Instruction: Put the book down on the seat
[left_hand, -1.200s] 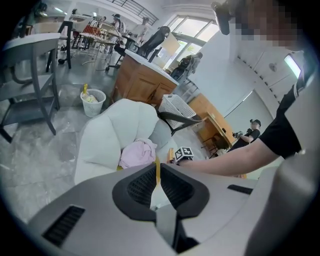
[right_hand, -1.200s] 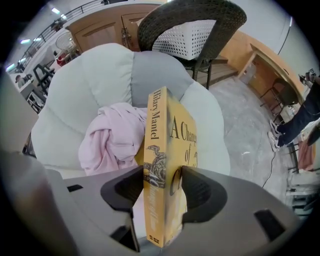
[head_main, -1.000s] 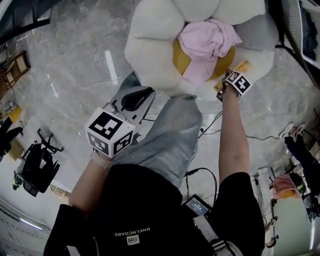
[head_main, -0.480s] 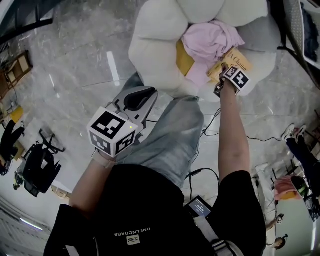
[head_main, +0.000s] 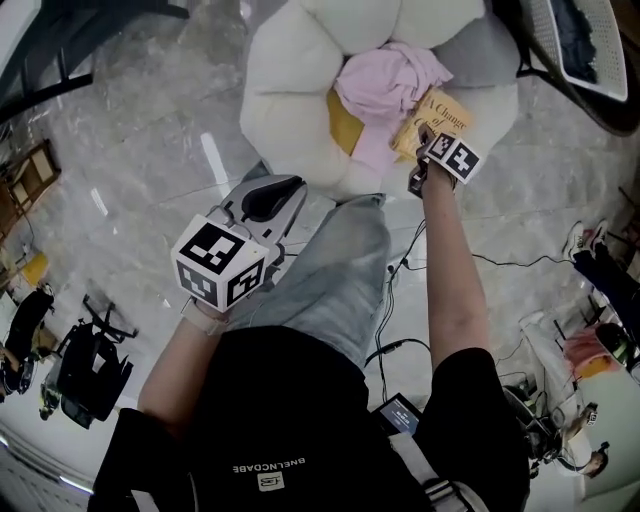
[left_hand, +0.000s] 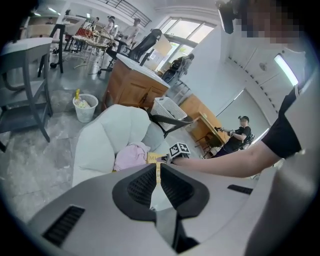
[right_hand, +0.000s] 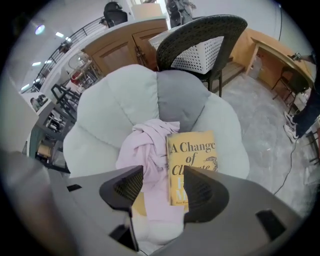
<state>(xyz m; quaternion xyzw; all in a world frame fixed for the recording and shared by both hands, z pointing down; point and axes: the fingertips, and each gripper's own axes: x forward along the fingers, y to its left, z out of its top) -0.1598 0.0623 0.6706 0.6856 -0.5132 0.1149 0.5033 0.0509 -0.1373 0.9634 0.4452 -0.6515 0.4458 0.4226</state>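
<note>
Currently, the yellow hardcover book (right_hand: 192, 160) is lying flat on the white petal-cushioned seat (right_hand: 110, 120), long axis running 12-to-6, at 1 o'clock from the nearer right claw (right_hand: 162, 187), which is gaping wide, gripping nothing. The left claw (left_hand: 157, 172) is hanging pinched together, well apart.

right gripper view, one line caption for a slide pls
Right gripper, jaws apart, facing the yellow book that lies on the white cushioned seat beside a pink cloth.

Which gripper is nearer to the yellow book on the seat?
Right. The right gripper hovers just before the book; the left gripper hangs far back, beside the person's thigh.
</note>
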